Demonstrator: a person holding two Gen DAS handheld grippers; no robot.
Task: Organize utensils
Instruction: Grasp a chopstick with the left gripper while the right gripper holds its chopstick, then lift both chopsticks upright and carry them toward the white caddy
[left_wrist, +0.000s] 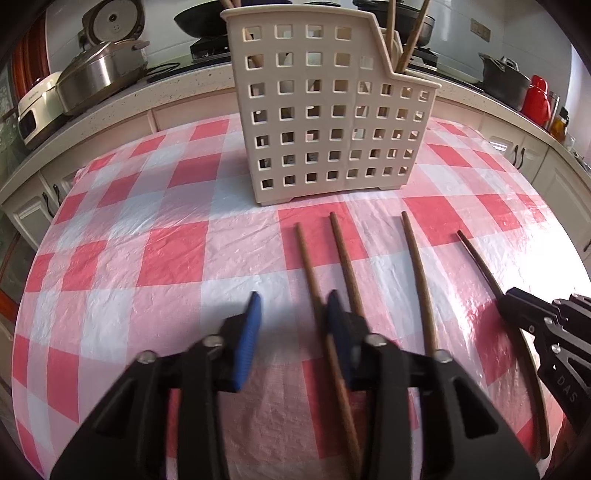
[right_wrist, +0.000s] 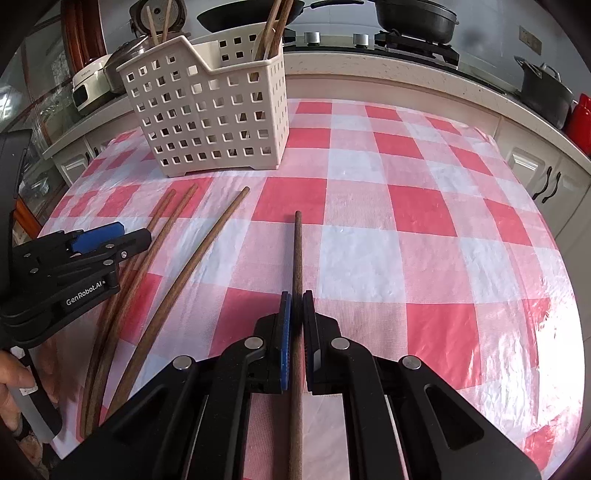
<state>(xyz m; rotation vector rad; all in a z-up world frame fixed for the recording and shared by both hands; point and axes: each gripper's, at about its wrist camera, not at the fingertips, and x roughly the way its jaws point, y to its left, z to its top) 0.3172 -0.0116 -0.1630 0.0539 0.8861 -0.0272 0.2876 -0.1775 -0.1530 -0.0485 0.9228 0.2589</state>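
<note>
Because the right tongs (right_wrist: 297, 317) pinch their chopstick (right_wrist: 297, 258) somewhere along its length, with a long part reaching forward toward the basket (right_wrist: 210, 118), the stick could pivot or slide in the pads when it is lifted. A tilted stick would then strike the basket's rim or the sticks already standing inside rather than drop into a compartment. The pads look closed narrowly on it, yet the stick is thin and round, so I judge the hold as slight.

The left tongs (left_wrist: 293, 321) stand wide apart, gripping nothing, with one pad over the loose chopstick (left_wrist: 314, 280) farthest left in front of the basket. If they close from there, they may catch that stick off-centre or nudge its close neighbour (left_wrist: 345, 258).

The chopsticks are long, slender, brown and matte; four lie on the checked surface (right_wrist: 406, 221) in front of the basket, roughly side by side, their far tips just short of it. The basket is cream plastic with square holes, upright, with more sticks poking from its top.
</note>
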